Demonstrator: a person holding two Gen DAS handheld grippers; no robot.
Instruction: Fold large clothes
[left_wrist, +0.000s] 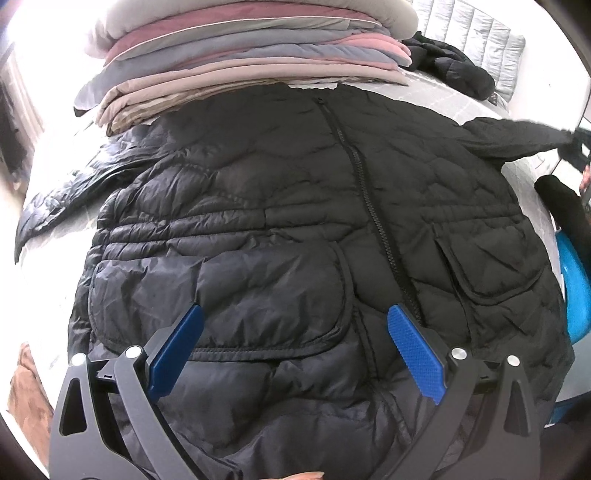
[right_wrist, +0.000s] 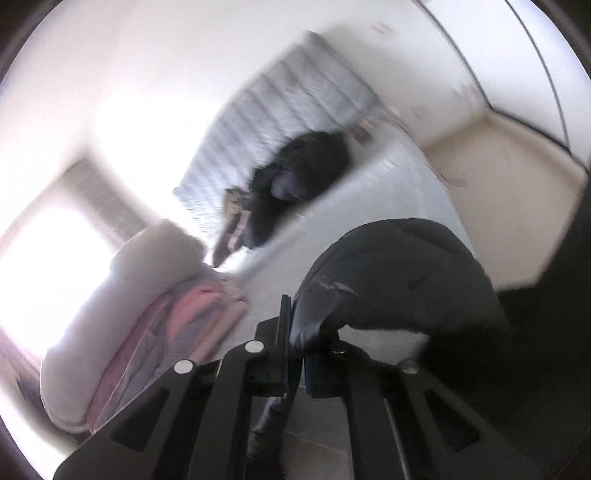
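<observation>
The left gripper (left_wrist: 295, 325) hovers with fingers spread over the black quilted jacket (left_wrist: 295, 206) on the bed (left_wrist: 424, 90), while the right gripper (right_wrist: 295, 347) pinches its sleeve (right_wrist: 399, 280).

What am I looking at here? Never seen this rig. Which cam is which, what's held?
No robot: a person holds a two-finger gripper in each hand, each with a fisheye camera looking along its fingers. The left wrist view shows the left gripper, jaws wide open, above a black quilted jacket spread zipped-up on a bed, beside a stack of folded bedding. The right wrist view is motion-blurred: the right gripper is shut on the jacket's sleeve, lifted off the bed.
</observation>
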